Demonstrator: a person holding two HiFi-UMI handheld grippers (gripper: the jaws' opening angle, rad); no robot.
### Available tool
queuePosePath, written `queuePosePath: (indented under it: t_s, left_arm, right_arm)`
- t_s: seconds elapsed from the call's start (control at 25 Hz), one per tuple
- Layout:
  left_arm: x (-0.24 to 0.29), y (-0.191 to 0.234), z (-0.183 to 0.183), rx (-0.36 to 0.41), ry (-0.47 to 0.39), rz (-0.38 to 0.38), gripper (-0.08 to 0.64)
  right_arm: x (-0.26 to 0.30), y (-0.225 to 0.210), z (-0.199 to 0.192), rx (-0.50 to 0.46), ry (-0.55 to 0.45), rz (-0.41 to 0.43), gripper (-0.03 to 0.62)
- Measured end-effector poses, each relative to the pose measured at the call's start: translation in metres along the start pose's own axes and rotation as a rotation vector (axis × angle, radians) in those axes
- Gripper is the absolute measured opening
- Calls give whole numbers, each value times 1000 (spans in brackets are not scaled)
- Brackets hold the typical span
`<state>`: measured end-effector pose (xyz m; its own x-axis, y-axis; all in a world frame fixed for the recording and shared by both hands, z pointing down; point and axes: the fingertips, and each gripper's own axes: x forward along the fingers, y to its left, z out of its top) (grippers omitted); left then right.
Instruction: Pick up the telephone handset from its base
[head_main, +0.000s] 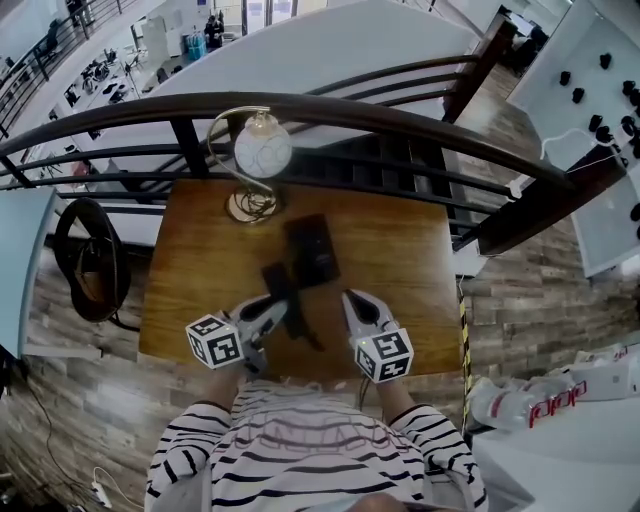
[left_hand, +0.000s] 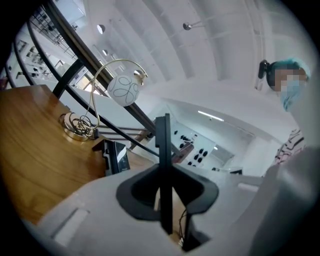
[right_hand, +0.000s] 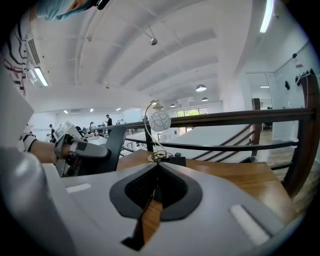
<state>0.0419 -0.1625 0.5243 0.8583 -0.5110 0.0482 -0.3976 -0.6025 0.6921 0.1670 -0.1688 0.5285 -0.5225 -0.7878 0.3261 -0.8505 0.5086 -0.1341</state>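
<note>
The black telephone handset (head_main: 277, 280) hangs just above the wooden table (head_main: 400, 260), clear of its black base (head_main: 311, 248), which sits mid-table. My left gripper (head_main: 275, 303) is shut on the handset. In the left gripper view the handset (left_hand: 163, 150) stands edge-on between the pads, with my left gripper (left_hand: 164, 172) clamped on its lower part and the base (left_hand: 116, 156) beyond it. My right gripper (head_main: 352, 300) hovers to the right of the handset, jaws shut and empty. In the right gripper view my right gripper (right_hand: 156, 172) faces the base (right_hand: 176, 161), and the handset (right_hand: 114, 140) shows at the left.
A globe lamp (head_main: 262, 148) on a brass coil foot stands at the table's back left, right behind the base. A dark curved railing (head_main: 400, 115) runs along the table's far side. A black round object (head_main: 88, 255) sits on the floor to the left.
</note>
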Motion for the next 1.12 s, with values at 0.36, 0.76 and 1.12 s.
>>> queuePosePath:
  t_s: [0.36, 0.76, 1.12]
  left_arm:
    - [-24, -30, -27, 20, -28, 52, 71]
    - [-33, -55, -67, 7, -34, 89, 71]
    - [-29, -71, -92, -6, -28, 89, 71]
  right_arm:
    - [-51, 10, -21, 98, -38, 43, 2]
    - [-96, 16, -49, 107, -18, 63, 2]
    - [-116, 24, -75, 103, 20, 87, 2]
